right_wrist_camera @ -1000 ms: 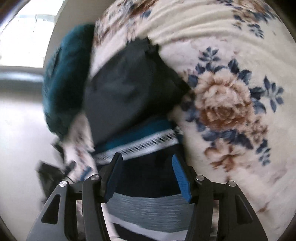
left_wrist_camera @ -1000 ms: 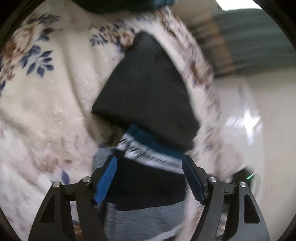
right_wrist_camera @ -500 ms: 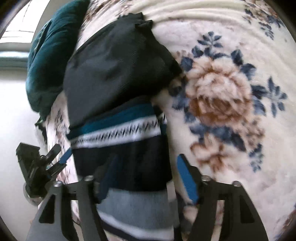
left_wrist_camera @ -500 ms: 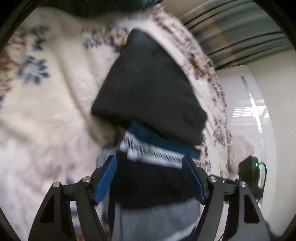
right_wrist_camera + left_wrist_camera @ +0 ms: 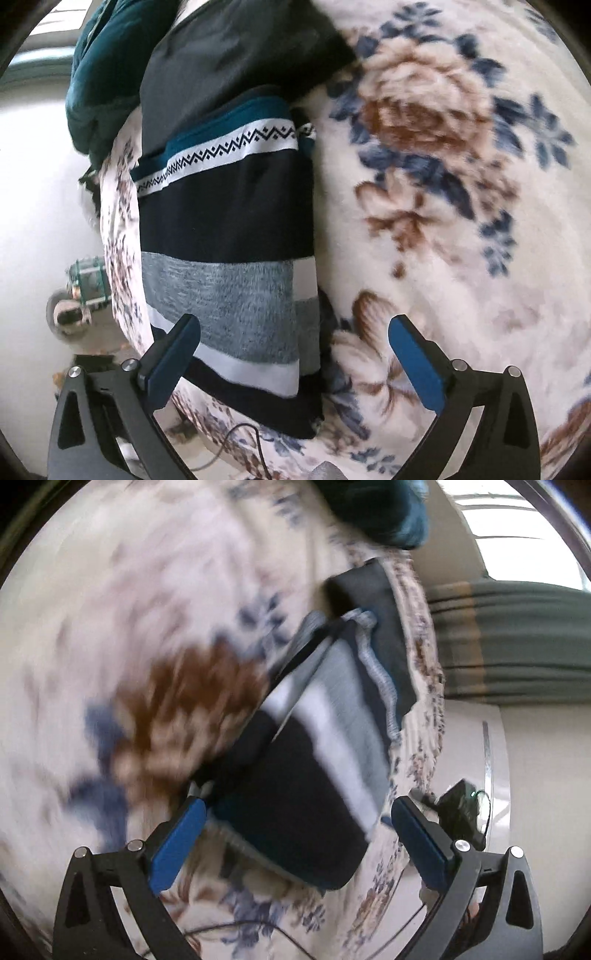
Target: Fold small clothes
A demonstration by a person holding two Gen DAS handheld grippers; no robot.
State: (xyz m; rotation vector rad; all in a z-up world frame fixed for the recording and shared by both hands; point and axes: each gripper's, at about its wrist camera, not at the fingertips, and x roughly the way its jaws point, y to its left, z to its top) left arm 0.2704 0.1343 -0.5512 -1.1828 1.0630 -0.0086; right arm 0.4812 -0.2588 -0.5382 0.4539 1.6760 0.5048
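Left gripper (image 5: 295,819) and right gripper (image 5: 293,336) are both hanging spread wide, gripping nothing, over the folded striped garment (image 5: 229,236), which is lying on the floral blanket (image 5: 461,221) against a dark folded cloth (image 5: 236,55).

1. The left wrist camera sits just behind the left gripper (image 5: 295,829) and looks forward between its spread blue fingers, close above the striped garment (image 5: 317,775) on the floral blanket (image 5: 110,646); this view is blurred.
2. Off to the right of those fingers it takes in a curtain (image 5: 517,642) and pale floor.
3. The right wrist camera rides behind the right gripper (image 5: 293,338), angled down, equally near the striped garment (image 5: 229,221).
4. Both views share the garment, the floral blanket (image 5: 461,184) and a teal cushion (image 5: 107,70) lying beyond the fingertips.
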